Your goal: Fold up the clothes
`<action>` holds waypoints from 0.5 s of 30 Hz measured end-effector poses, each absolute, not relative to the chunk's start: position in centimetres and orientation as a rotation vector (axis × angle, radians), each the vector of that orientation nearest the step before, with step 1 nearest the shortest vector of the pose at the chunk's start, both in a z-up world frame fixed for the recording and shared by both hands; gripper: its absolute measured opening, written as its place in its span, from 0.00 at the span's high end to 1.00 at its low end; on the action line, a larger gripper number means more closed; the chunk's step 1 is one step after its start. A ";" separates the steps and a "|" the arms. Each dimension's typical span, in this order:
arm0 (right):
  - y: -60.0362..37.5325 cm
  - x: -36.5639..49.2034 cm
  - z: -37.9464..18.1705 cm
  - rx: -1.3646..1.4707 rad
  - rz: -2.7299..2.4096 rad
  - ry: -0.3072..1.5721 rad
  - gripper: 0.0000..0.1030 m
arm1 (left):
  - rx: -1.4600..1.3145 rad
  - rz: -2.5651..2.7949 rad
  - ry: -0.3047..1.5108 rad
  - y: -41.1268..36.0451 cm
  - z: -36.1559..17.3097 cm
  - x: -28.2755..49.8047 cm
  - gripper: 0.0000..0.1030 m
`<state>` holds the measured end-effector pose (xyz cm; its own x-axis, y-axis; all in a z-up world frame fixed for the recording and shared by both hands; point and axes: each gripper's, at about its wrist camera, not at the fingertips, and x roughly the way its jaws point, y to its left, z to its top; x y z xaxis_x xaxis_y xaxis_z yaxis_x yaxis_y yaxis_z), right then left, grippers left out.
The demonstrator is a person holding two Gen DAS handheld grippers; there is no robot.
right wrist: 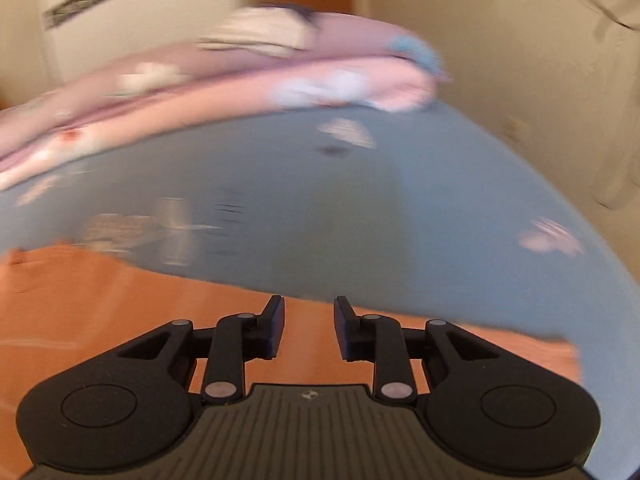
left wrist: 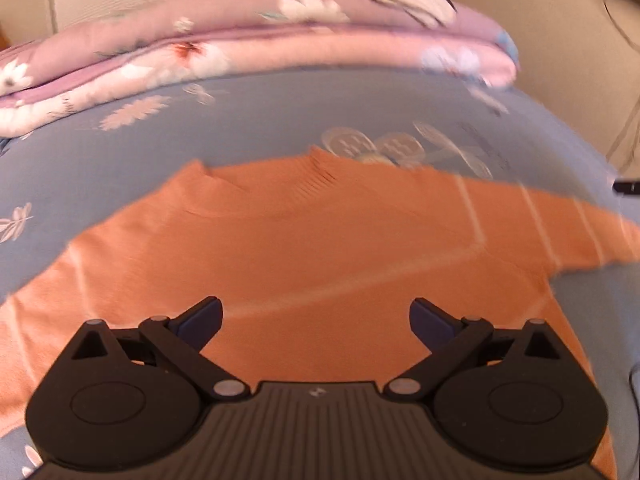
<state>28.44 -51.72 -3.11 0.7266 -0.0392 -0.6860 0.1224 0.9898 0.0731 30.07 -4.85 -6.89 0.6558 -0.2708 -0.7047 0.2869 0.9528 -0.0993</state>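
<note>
Fingers of the left gripper (left wrist: pixel 316 322) stand wide apart with nothing between them, poised above the body of an orange sweater (left wrist: pixel 304 248) that lies spread flat beneath. The right gripper (right wrist: pixel 309 330) shows a narrow gap between its pads, also empty, and hangs over the edge of the same sweater (right wrist: pixel 120 300), where the orange cloth meets bare bedding. In the left wrist view the sweater's ribbed collar points away from the camera, one sleeve runs out to the right with pale stripes across it, and the other sleeve trails off to the lower left. The garment rests on a blue-grey bedsheet (left wrist: pixel 248 128) printed with pale flowers and leaves, which fills the middle of both views and lies free of other things near the grippers. Beyond the sheet, along the far side of the bed, sits a folded pink quilt (left wrist: pixel 224 52) with white and red flowers, stacked in thick layers; a pale object lies on top of it, too blurred to identify. Behind that rise cream walls (left wrist: pixel 540 40), a white panelled door or wardrobe at the far left, and a strip of brown wood near the centre. The right wrist view is heavily blurred.
</note>
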 end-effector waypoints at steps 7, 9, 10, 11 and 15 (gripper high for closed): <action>-36.5 39.8 -4.7 0.120 0.307 0.786 0.70 | -0.135 -0.285 0.778 3.3 -6.9 40.7 0.05; -33.2 44.0 -6.6 0.135 0.345 0.824 0.71 | -0.162 -0.299 0.798 3.6 -7.9 43.6 0.05; -31.8 45.7 -7.5 0.146 0.360 0.838 0.71 | -0.174 -0.322 0.809 3.5 -8.5 44.6 0.05; -30.5 47.3 -8.5 0.157 0.375 0.851 0.71 | -0.178 -0.352 0.803 3.3 -9.1 45.2 0.05; -27.5 50.6 -12.1 0.213 0.448 0.919 0.73 | -0.211 -0.457 0.784 2.3 -11.6 46.8 0.05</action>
